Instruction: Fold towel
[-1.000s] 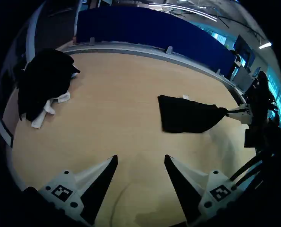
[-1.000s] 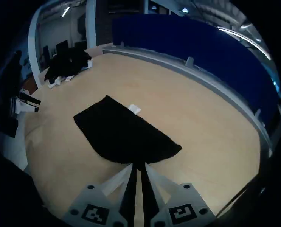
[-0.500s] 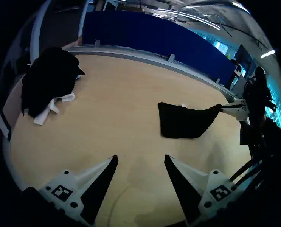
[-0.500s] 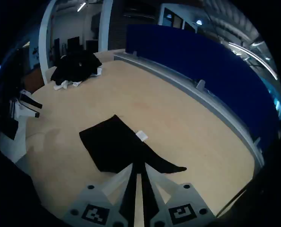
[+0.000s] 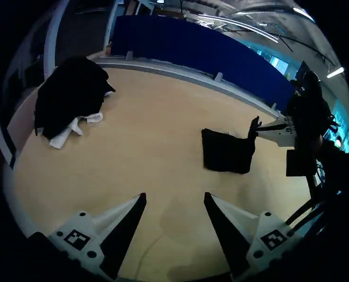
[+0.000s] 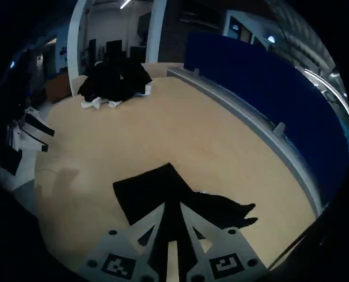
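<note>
the black towel (image 5: pixel 223 151) lies on the pale wooden table (image 5: pixel 151 131), well ahead of the left gripper (image 5: pixel 174 195), with its right edge lifted. the left gripper view shows that raised edge from the side, pinched by the right gripper (image 5: pixel 259 128), with a person (image 5: pixel 310 108) as a dark figure behind it. the left gripper hovers over bare table, fingers spread apart and holding nothing. the right gripper view looks down along its own closed fingers (image 6: pixel 151 225), dark cloth clamped between them. there the folds near the tips merge into one dark mass. a heap of black and white cloths (image 5: pixel 68 101) sits at the far corner, its make-up hard to tell.
</note>
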Motion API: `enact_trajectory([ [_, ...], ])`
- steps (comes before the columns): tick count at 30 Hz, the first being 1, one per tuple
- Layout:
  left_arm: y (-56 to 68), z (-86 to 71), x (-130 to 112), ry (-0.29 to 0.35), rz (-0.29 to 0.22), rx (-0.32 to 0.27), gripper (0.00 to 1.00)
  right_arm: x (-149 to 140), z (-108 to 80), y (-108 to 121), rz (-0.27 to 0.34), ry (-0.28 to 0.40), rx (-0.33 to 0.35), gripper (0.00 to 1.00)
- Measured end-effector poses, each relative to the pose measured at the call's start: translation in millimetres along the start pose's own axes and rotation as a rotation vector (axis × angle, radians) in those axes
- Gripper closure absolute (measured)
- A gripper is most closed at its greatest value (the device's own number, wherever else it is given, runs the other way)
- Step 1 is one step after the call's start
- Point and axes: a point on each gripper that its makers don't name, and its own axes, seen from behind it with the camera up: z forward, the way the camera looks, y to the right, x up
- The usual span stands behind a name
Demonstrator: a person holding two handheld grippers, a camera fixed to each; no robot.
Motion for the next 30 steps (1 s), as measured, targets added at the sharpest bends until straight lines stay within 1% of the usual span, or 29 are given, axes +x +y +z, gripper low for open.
enact_trajectory([
  [3, -1.6, -0.5, -5.0, -0.005, -0.011, 0.0, 0.09, 6.3, 16.3, -16.3, -0.036, -0.003, 0.034, 0.93],
  [6, -5.3, -0.4, -9.2, -0.008, -0.018, 0.011, 0.09, 6.4, 35.6, -35.2, -0.063, -0.01, 0.071, 0.93],
  [9, -6.0, -0.1, -12.9, -0.009, -0.029, 0.016, 0.09, -2.0, 58.7, -56.0, -0.079, -0.018, 0.111, 0.93],
  [12, -4.3, 0.3, -16.7, -0.012, -0.042, 0.014, 0.09, -16.3, 78.9, -74.6, -0.07, -0.041, 0.152, 0.93],
  [15, -2.0, 0.8, -19.6, -0.016, -0.046, 0.011, 0.09, -30.0, 90.9, -85.5, -0.052, -0.068, 0.178, 0.93],
  [18, -0.2, 1.5, -21.6, -0.019, -0.042, 0.008, 0.09, -33.0, 92.7, -86.3, -0.032, -0.07, 0.181, 0.93],
  [20, 0.3, 1.8, -22.6, -0.022, -0.038, 0.008, 0.09, -30.7, 90.0, -85.1, -0.019, -0.064, 0.182, 0.91],
  [21, 0.5, 1.8, -23.0, -0.023, -0.036, 0.008, 0.09, -29.4, 87.9, -84.2, -0.014, -0.06, 0.181, 0.89],
  [23, 0.3, 1.3, -23.5, -0.024, -0.035, 0.008, 0.09, -27.3, 82.8, -82.1, -0.007, -0.053, 0.179, 0.82],
  [25, 0.1, -0.2, -23.0, -0.024, -0.037, 0.009, 0.09, -26.0, 76.0, -79.9, -0.007, -0.044, 0.173, 0.7],
  [26, -0.1, -1.1, -22.6, -0.023, -0.039, 0.009, 0.09, -25.6, 72.5, -78.9, -0.007, -0.04, 0.17, 0.62],
  [27, -0.2, -2.1, -22.2, -0.022, -0.041, 0.009, 0.09, -25.6, 68.6, -77.7, -0.008, -0.035, 0.166, 0.5],
  [28, -0.4, -2.9, -21.8, -0.022, -0.043, 0.009, 0.09, -26.0, 65.1, -76.7, -0.008, -0.032, 0.162, 0.44],
  [30, -0.8, -4.6, -21.2, -0.021, -0.047, 0.01, 0.09, -27.0, 58.3, -73.9, -0.007, -0.026, 0.15, 0.34],
])
